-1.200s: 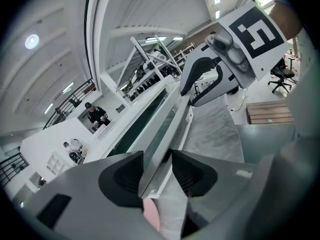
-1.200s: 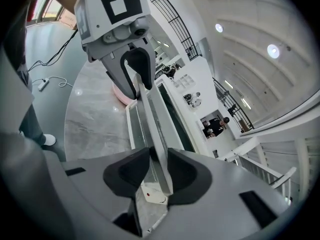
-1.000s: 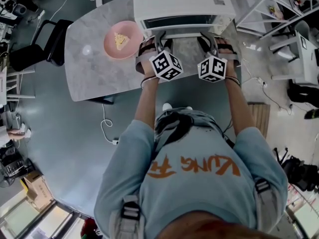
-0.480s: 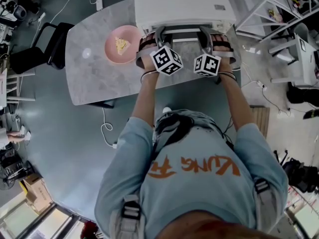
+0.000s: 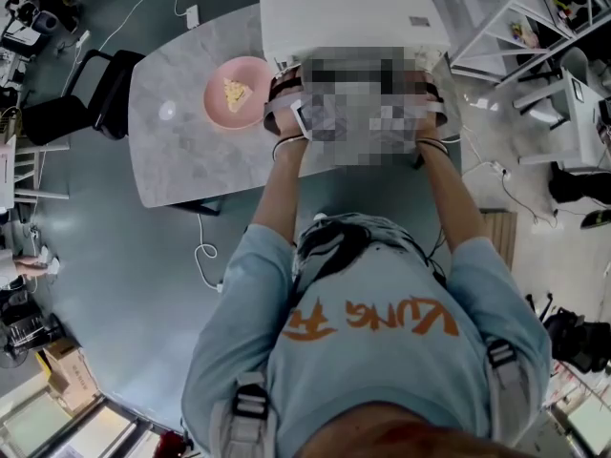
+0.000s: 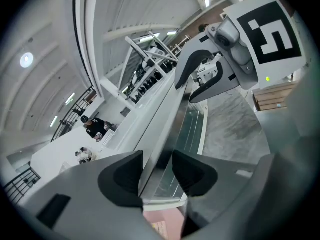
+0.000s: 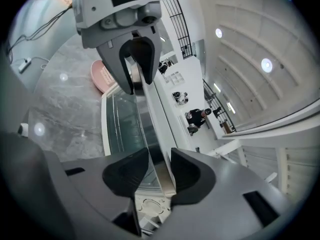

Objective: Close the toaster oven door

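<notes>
The white toaster oven [image 5: 353, 8] stands at the table's far edge. A mosaic patch covers both grippers in the head view; only the hands show at the oven's front. In the left gripper view my left gripper [image 6: 157, 171] is shut on the door handle [image 6: 167, 129], with the door glass [image 6: 192, 129] standing nearly upright behind it. The right gripper [image 6: 184, 90] sits farther along the same bar. In the right gripper view my right gripper [image 7: 160, 171] straddles the handle [image 7: 150, 119]; its jaws are opening and a slit shows beside one pad. The left gripper [image 7: 138, 84] is beyond.
A pink plate [image 5: 237, 92] with a piece of food sits on the grey marble table [image 5: 181, 151], left of the oven. A black chair [image 5: 86, 93] stands at the table's left end. White shelving [image 5: 516, 27] is at the right. Cables lie on the floor.
The door has swung up from half open to nearly against the oven front. Both grippers have moved up and toward the oven with the handle.
</notes>
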`<control>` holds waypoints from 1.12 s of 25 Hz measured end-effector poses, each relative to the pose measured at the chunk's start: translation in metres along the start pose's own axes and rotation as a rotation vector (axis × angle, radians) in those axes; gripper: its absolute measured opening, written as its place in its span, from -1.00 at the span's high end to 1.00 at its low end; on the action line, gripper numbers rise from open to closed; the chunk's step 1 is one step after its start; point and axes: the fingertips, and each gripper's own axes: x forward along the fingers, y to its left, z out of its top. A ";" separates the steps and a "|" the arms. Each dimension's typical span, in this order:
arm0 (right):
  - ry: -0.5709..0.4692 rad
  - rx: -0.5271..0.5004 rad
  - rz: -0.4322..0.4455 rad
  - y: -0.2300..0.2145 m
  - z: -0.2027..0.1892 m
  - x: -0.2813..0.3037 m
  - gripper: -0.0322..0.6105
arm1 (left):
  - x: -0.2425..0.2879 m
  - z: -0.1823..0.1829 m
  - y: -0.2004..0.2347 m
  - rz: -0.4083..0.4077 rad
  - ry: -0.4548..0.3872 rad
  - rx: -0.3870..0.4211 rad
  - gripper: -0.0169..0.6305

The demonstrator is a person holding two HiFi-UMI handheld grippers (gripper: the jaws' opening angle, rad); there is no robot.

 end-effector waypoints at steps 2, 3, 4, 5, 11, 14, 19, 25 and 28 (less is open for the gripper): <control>0.013 0.060 0.061 0.002 -0.001 -0.001 0.51 | -0.001 0.000 -0.003 -0.054 0.011 -0.023 0.43; 0.015 0.083 0.086 0.003 -0.002 -0.001 0.49 | -0.002 0.001 -0.004 -0.082 0.016 -0.034 0.43; 0.012 0.105 0.107 0.004 -0.002 -0.002 0.48 | -0.004 0.003 -0.005 -0.108 0.016 -0.047 0.43; 0.005 0.130 0.130 0.004 -0.001 -0.002 0.47 | -0.005 0.004 -0.005 -0.136 0.012 -0.065 0.41; -0.154 0.477 0.306 -0.021 0.025 -0.027 0.41 | -0.031 0.030 0.014 -0.196 -0.112 -0.233 0.34; -0.301 0.689 0.288 -0.066 0.049 -0.041 0.47 | -0.056 0.062 0.047 -0.177 -0.283 -0.389 0.34; -0.453 0.898 0.158 -0.145 0.070 -0.060 0.71 | -0.093 0.095 0.112 -0.085 -0.512 -0.666 0.38; -0.587 1.186 -0.011 -0.198 0.073 -0.090 0.91 | -0.130 0.092 0.149 0.110 -0.627 -0.997 0.94; -0.562 1.292 -0.065 -0.188 0.059 -0.098 0.91 | -0.141 0.077 0.140 0.144 -0.640 -1.106 0.94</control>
